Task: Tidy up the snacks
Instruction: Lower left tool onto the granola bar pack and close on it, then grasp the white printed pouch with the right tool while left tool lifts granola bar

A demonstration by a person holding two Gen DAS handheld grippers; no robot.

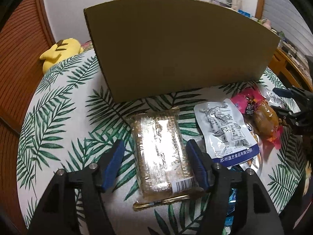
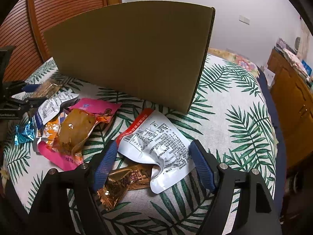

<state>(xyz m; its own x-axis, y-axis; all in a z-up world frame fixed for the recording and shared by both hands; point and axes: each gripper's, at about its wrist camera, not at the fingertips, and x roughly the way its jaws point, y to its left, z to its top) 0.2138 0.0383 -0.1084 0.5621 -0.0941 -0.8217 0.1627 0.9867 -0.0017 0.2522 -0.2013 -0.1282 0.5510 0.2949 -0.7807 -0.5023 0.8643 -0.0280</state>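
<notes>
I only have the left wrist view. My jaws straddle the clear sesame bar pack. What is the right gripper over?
Observer: The right gripper is open over a white pouch with a red top edge.
Operator: Anything under that pouch?
Observer: Yes, a gold wrapped snack pokes out beneath its near edge.
Operator: Is the cardboard box close to it?
Observer: The cardboard box stands just behind the pouch; whether they touch is unclear.

A cardboard box (image 1: 176,51) stood on the leaf-print cloth (image 1: 58,101); before it lay a sesame bar (image 1: 162,156), snack pouches (image 2: 78,129) to its right.
</notes>
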